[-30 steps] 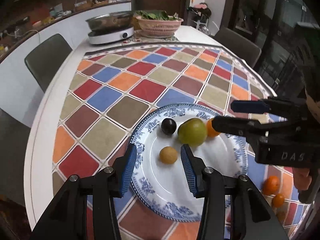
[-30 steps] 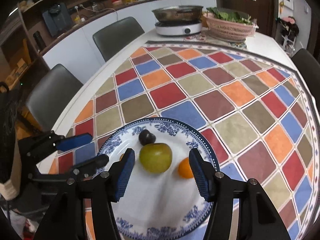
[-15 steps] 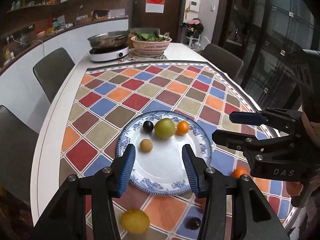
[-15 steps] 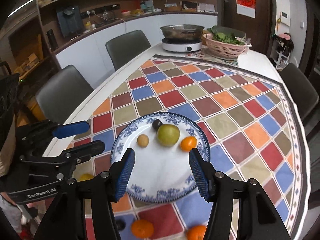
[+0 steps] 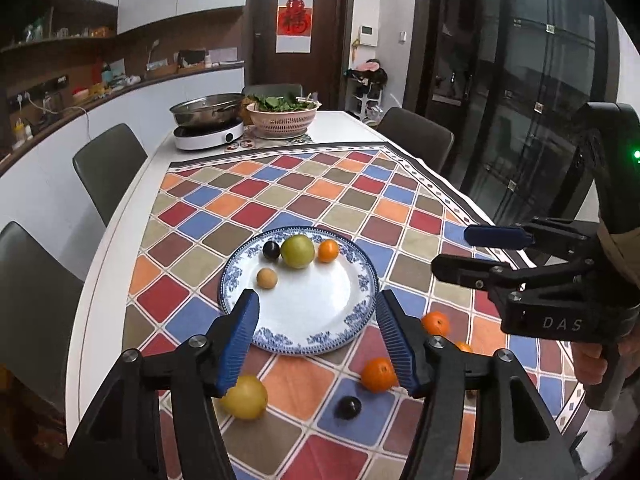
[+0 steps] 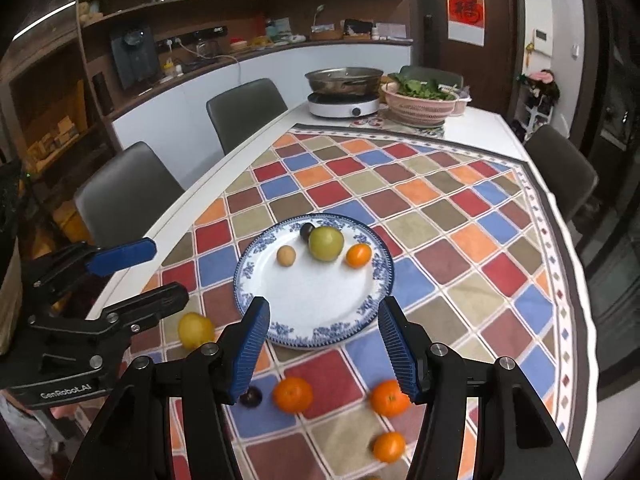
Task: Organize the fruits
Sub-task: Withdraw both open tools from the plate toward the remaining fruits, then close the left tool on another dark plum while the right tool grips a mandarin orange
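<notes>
Blue-and-white plate (image 5: 362, 308) on checked cloth (image 5: 280, 196): green apple (image 5: 297, 251) at 12 o'clock, dark plum (image 5: 271, 249) and tan fruit (image 5: 267, 278) toward 10, small orange (image 5: 328, 250) toward 1. Loose on the surface, past the plate's 6 o'clock rim: yellow fruit (image 5: 246, 396), dark fruit (image 5: 348, 407), oranges (image 6: 293, 394). Left tongs (image 5: 316, 338) empty, opening. Right tongs (image 6: 322, 346) apart, empty.

Home dining kitchen, table (image 5: 132, 216), chairs (image 6: 244, 112), hotplate (image 6: 344, 106), shelves (image 6: 132, 16)
</notes>
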{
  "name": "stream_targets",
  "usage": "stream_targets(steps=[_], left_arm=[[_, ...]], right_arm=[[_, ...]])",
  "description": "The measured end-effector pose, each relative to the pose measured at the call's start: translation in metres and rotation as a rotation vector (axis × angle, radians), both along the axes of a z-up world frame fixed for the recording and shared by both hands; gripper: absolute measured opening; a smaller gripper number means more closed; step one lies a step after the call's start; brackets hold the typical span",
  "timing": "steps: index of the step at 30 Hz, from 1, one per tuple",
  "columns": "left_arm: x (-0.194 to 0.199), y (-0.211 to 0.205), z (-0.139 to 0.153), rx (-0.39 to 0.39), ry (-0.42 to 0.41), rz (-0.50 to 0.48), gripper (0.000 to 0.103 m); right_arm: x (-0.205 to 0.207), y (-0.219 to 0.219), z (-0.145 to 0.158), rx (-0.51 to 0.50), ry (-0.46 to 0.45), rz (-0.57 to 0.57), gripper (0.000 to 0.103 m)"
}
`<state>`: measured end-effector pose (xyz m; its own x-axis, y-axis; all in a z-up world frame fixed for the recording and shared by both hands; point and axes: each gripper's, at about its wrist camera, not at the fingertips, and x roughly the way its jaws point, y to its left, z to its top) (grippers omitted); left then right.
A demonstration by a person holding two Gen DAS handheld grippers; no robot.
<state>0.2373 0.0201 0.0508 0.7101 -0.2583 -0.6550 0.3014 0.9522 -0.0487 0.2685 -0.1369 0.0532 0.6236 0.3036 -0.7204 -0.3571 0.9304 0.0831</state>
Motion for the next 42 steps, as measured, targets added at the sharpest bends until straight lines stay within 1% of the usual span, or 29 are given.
stream_targets(steps=[3,5,10,13,18,23,29,42], left_arm=[[-0.012,-0.004,-0.003,0.017,-0.008,0.005,0.062],[-0.018,-0.005,-0.005,0.017,-0.003,0.003,0.063],[-0.031,-0.011,-0.014,0.030,0.009,0.004,0.065],[-0.037,-0.013,-0.024,0.027,0.034,0.004,0.066],[-0.043,-0.019,-0.043,0.051,0.075,0.009,0.066],[-0.042,-0.022,-0.062,0.072,0.126,0.007,0.066],[-0.037,-0.026,-0.086,0.087,0.193,0.010,0.066],[-0.018,-0.032,-0.132,0.110,0.321,-0.002,0.066]], right_arm=[[-0.015,-0.004,0.000,-0.024,-0.017,-0.021,0.059],[-0.022,-0.008,-0.001,-0.029,-0.014,-0.032,0.061],[-0.036,-0.018,-0.010,-0.033,0.006,-0.061,0.061],[-0.044,-0.023,-0.019,-0.038,0.017,-0.077,0.061],[-0.051,-0.032,-0.037,-0.042,0.058,-0.103,0.061],[-0.056,-0.039,-0.059,-0.068,0.106,-0.137,0.061],[-0.057,-0.047,-0.079,-0.119,0.131,-0.179,0.061],[-0.052,-0.056,-0.114,-0.134,0.222,-0.205,0.061]])
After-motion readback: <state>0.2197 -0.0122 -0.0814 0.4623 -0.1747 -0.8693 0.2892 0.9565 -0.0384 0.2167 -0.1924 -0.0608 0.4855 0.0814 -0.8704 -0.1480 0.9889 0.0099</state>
